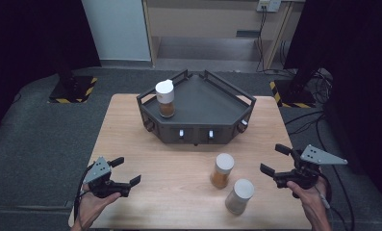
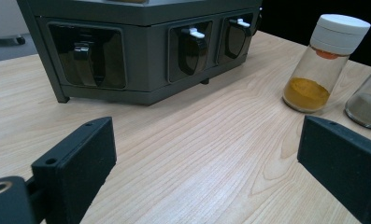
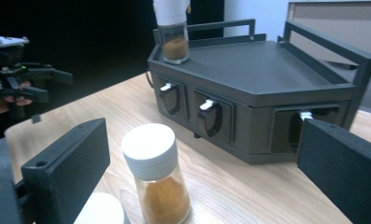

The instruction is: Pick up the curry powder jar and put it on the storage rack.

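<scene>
Two hands come in from the bottom edge of the high view, each holding a black gripper above a pale wooden tabletop [image 1: 131,144]. Left gripper [image 1: 126,172] hovers at the near left corner, well away from the dark rack [image 1: 212,113], its jaws spread wide and holding nothing. Right gripper [image 1: 274,160] hovers near the right edge, also spread and empty. The rack, a dark grey angular stand with a railed top, sits at the far middle of the tabletop. One white-capped spice jar [image 1: 165,98] stands upright on the rack's left top corner. In front of the rack, toward the right gripper, stand a jar of orange powder [image 1: 222,170] and, nearer the camera, a jar of grey powder [image 1: 239,196]. Grey carpet [image 1: 30,144] surrounds the tabletop, with black curtains at both sides and a pale wall behind.

From the left gripper view, two black jaws stand far apart over bare wood grain. The rack's front, with handled compartments, rises behind them; the orange jar [image 2: 325,63] stands to the rack's right.

From the right gripper view, spread jaws frame the orange-brown jar [image 3: 157,175], with the rack [image 3: 267,93] behind it and the left gripper [image 3: 38,81] far off to the left.
</scene>
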Action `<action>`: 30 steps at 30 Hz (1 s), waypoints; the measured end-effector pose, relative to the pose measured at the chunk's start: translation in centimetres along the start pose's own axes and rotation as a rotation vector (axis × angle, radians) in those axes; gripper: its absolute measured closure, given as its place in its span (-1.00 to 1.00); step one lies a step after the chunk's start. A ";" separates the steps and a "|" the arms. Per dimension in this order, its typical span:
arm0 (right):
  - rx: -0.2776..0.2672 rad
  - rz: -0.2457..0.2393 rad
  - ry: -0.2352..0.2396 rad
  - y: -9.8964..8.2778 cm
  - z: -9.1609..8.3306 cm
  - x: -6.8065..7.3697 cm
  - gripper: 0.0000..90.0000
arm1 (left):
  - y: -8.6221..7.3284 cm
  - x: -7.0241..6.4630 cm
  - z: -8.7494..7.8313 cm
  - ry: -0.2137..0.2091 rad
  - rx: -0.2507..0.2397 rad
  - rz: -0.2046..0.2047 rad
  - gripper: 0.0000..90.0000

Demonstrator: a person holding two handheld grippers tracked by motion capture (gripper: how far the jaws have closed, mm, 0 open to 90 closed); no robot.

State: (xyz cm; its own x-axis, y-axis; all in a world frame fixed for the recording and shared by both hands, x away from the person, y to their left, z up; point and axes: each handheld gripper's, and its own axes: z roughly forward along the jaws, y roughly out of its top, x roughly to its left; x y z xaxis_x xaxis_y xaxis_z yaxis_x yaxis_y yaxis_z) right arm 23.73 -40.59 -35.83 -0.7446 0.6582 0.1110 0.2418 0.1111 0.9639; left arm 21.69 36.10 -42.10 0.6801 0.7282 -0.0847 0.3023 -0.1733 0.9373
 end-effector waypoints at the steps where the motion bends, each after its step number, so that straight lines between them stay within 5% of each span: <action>1: 0.005 0.000 0.008 0.2 0.1 -0.2 -0.93 | 0.0 0.0 0.0 0.000 0.002 0.001 -0.93; 30: 0.110 -0.081 0.142 4.7 4.8 -0.9 -0.92 | 0.1 0.0 0.1 -0.001 0.010 -0.003 -0.93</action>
State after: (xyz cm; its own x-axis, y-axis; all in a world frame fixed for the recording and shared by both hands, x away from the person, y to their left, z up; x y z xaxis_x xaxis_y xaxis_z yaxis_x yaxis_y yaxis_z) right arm 28.51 -37.12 -32.56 -0.8431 0.5327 0.0744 0.2380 0.2455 0.9397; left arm 21.79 36.08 -42.07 0.6795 0.7284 -0.0882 0.3111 -0.1772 0.9337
